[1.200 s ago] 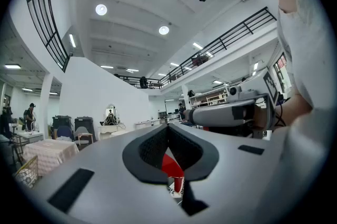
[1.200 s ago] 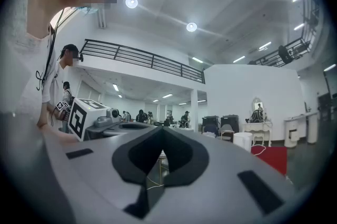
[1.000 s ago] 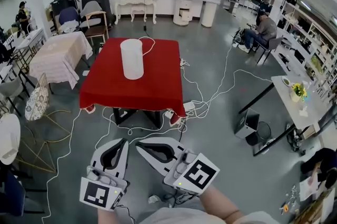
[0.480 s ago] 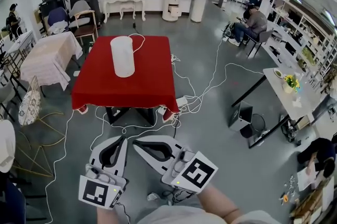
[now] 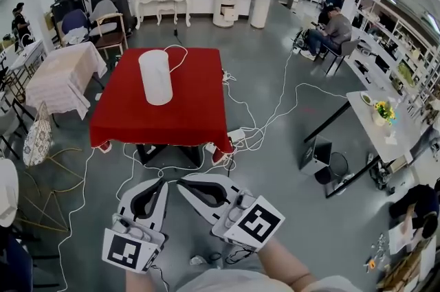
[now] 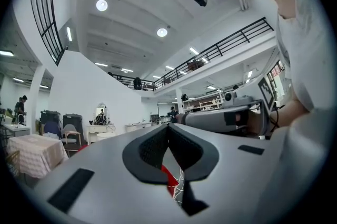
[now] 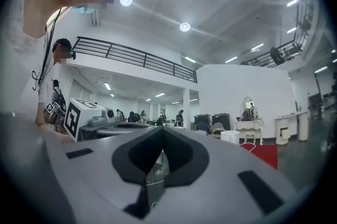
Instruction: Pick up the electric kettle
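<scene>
Clenching nothing, left claw (image 5: 162, 183) and right claw (image 5: 181, 182) face the electric kettle (image 5: 155, 77) — handle apparently hidden.

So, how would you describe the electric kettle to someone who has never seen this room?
Find the table with the red cloth in the middle of the grey floor. The electric kettle stands on its far left part: a tall, plain white cylinder, the only thing standing upright on that cloth.

The grey plastic left claw (image 5: 163, 183) and right claw (image 5: 181, 181) are lined black and capped with black-and-white marker cubes (image 5: 129, 251).
</scene>
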The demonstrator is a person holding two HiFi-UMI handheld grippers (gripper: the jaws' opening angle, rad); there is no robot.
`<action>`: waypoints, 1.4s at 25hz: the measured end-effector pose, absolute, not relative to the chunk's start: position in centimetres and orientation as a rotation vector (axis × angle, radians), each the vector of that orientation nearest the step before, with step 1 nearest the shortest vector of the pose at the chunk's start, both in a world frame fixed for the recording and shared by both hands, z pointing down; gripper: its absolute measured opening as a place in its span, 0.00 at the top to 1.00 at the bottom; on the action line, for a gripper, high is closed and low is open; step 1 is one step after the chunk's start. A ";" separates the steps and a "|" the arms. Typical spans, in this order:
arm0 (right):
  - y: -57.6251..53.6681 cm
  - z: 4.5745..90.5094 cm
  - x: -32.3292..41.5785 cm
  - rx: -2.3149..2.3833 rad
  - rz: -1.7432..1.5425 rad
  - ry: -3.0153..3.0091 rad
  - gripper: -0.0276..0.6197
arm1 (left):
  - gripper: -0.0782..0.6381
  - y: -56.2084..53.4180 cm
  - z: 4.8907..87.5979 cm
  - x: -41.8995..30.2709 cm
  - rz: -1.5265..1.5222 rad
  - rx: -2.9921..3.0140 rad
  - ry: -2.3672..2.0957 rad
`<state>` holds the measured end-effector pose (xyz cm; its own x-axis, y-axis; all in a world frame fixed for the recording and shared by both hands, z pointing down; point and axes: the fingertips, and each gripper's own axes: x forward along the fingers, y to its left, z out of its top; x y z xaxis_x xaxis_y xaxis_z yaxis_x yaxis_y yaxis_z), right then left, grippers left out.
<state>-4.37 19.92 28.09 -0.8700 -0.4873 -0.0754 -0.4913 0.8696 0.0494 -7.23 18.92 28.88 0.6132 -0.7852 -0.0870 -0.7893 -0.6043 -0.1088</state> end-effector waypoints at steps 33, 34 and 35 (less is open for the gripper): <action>2.2 26.3 10.3 -0.368 0.123 3.014 0.95 | 0.88 1.3 26.7 8.2 0.073 -2.543 1.606; 1.9 26.3 10.3 -0.373 0.119 3.019 0.95 | 0.88 0.9 26.8 8.3 0.069 -2.549 1.600; 1.6 26.3 10.3 -0.380 0.118 3.022 0.95 | 0.88 0.5 26.8 8.3 0.067 -2.555 1.593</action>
<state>10.27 1.56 26.26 -0.9645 -0.2433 -0.1022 -0.2506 0.9659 0.0648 8.27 0.54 26.84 0.4416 -0.8909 -0.1062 -0.8966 -0.4341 -0.0869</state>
